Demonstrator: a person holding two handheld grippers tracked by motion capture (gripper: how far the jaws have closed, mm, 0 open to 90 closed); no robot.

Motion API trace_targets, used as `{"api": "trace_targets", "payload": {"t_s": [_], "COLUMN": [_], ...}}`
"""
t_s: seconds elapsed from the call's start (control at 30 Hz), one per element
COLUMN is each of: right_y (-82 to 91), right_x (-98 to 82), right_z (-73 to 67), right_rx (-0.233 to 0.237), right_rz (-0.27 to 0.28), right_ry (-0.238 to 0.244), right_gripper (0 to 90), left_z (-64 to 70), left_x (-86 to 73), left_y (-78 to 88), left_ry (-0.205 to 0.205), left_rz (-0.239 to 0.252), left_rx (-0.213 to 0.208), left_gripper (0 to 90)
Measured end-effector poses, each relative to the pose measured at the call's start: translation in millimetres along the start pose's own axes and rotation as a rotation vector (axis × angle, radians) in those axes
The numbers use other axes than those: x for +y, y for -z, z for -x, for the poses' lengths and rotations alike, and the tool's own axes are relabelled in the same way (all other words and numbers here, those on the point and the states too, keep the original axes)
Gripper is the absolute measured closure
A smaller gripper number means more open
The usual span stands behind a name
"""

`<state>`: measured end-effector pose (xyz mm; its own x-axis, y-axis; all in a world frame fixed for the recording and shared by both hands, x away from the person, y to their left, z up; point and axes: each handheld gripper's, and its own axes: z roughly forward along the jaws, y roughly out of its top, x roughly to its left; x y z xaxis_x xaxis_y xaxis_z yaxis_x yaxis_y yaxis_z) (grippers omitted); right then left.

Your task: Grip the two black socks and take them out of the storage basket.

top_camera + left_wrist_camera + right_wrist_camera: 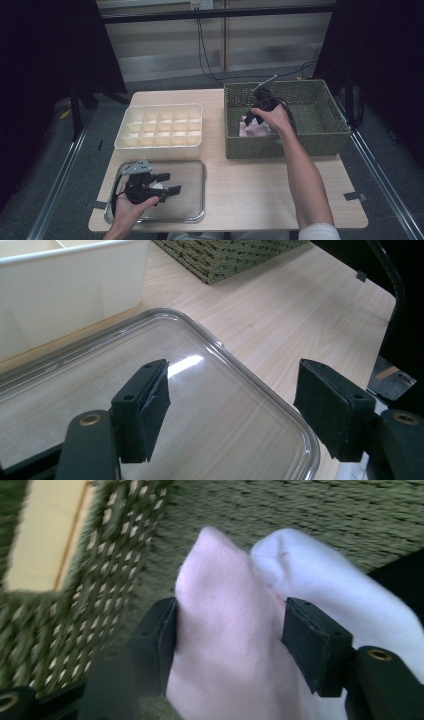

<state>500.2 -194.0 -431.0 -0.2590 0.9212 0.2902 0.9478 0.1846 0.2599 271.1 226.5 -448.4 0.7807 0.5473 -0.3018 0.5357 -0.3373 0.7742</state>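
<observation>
Pale pink cloth (225,645) sits between my right claw's (252,118) part-open jaws, in the basket (310,137) at right of frame; not lifted. Left claw (167,182) open, empty, lower left; organiser (159,145) unfilled.

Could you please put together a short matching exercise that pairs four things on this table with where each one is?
Things:
1. pink cloth
2. divided white box
3. clear tray
4. woven basket

Places:
A. at the table's far right
B. under the left gripper, at the near left
C. between the right gripper's fingers, inside the basket
D. just beyond the tray, left of the basket

Pairs: 1-C, 2-D, 3-B, 4-A
</observation>
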Motion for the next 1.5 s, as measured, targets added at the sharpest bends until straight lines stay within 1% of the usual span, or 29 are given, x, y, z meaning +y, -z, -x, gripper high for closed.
{"api": "trace_targets", "payload": {"t_s": [0.03,0.1,0.13,0.17,0.2,0.23,0.3,0.43,0.5,0.6,0.63,0.67,0.73,0.77,0.8,0.83,0.87,0.9,0.97,1.07,1.1,1.13,1.2,1.23,1.27,1.3,1.43,1.47,1.5], "right_y": [-2.7,-7.5,-8.1,-8.1,-8.6,-7.8,-5.4,5.5,9.9,8.3,5.0,-1.0,-1.0,-1.0,8.1,8.1,22.2,28.9,39.0,45.5,47.7,49.0,49.1,49.1,48.4,47.9,43.8,39.1,39.1], "right_x": [0.4,1.5,2.0,2.0,2.7,3.0,3.8,6.4,7.7,7.9,7.5,5.5,2.1,2.1,-1.6,-1.6,-5.5,-7.6,-12.1,-17.5,-20.9,-24.9,-27.7,-27.7,-28.9,-29.1,-28.3,-25.7,-25.7], "right_z": [0.2,-0.7,-1.9,-1.9,-5.2,-7.0,-11.3,-20.8,-25.6,-29.7,-30.8,-33.3,-32.9,-32.9,-27.7,-27.7,-18.5,-11.7,3.3,18.8,27.9,39.2,49.0,49.0,56.8,59.9,65.4,64.1,64.1], "right_rx": [0.005,0.020,0.017,0.017,0.060,0.047,0.083,0.174,0.202,0.215,0.221,0.194,0.197,0.197,0.217,0.217,0.209,0.204,0.161,0.136,0.116,0.078,0.041,0.041,-0.003,-0.013,-0.034,-0.043,-0.043], "right_rz": [-0.011,-0.043,-0.039,-0.039,-0.036,-0.023,0.013,0.113,0.137,0.134,0.123,0.108,0.127,0.127,0.172,0.172,0.217,0.227,0.237,0.234,0.232,0.222,0.200,0.200,0.175,0.169,0.150,0.119,0.119], "right_ry": [-0.002,0.011,0.008,0.008,0.026,0.034,0.036,0.031,0.036,0.048,0.055,0.074,0.088,0.088,0.088,0.088,0.061,0.046,0.026,-0.010,-0.028,-0.044,-0.061,-0.061,-0.071,-0.080,-0.081,-0.078,-0.078], "right_gripper": [41.8,51.2,63.1,63.1,77.1,81.5,83.3,83.9,83.7,81.4,75.3,66.2,55.6,55.6,51.8,51.8,50.2,49.8,48.9,48.3,47.9,47.4,47.2,47.2,46.9,46.8,46.4,46.4,46.4], "left_z": [0.1,0.0,-0.3,-0.3,-0.7,-0.5,0.0,0.4,1.4,1.7,1.8,1.9,1.9,1.9,1.2,1.2,0.3,0.3,1.2,1.8,1.7,1.6,1.5,1.5,1.0,0.7,-0.4,-0.9,-0.9], "left_x": [-0.2,-0.6,-0.7,-0.7,-0.1,0.1,-0.2,-0.2,0.1,0.6,0.6,0.3,-0.4,-0.4,-0.5,-0.5,0.2,0.6,1.3,1.4,1.6,1.6,2.0,2.0,2.2,2.1,1.9,1.6,1.6], "left_y": [-0.2,-0.9,-1.3,-1.3,-0.9,-0.7,-1.1,-1.8,-3.1,-4.4,-5.0,-5.4,-5.4,-5.4,-5.3,-5.3,-5.9,-6.3,-6.1,-6.5,-6.7,-7.4,-9.1,-9.1,-10.0,-10.1,-9.6,-8.9,-8.9], "left_ry": [0.004,0.002,0.008,0.008,0.011,0.013,0.014,0.010,0.010,0.005,0.007,0.003,0.009,0.009,0.008,0.008,0.013,0.012,0.007,0.004,0.004,0.007,0.002,0.002,0.003,0.004,0.005,0.006,0.006], "left_rz": [0.001,-0.005,-0.005,-0.005,-0.005,-0.003,-0.003,-0.011,-0.010,-0.015,-0.017,-0.021,-0.017,-0.017,-0.017,-0.017,-0.020,-0.018,-0.017,-0.019,-0.023,-0.023,-0.027,-0.027,-0.029,-0.031,-0.028,-0.028,-0.028], "left_rx": [0.001,0.000,-0.008,-0.008,-0.015,-0.010,-0.014,-0.014,-0.016,-0.015,-0.017,-0.016,-0.017,-0.017,-0.015,-0.015,-0.014,-0.013,-0.012,-0.013,-0.013,-0.013,-0.014,-0.014,-0.013,-0.012,-0.018,-0.016,-0.016], "left_gripper": [29.6,29.6,29.6,29.6,29.6,29.7,29.7,29.7,29.7,29.8,29.8,29.8,29.8,29.7,29.8,29.8,29.8,29.7,29.7,29.7,29.7,29.7,29.7,29.6,29.7,29.6,29.5,29.5,29.4]}}
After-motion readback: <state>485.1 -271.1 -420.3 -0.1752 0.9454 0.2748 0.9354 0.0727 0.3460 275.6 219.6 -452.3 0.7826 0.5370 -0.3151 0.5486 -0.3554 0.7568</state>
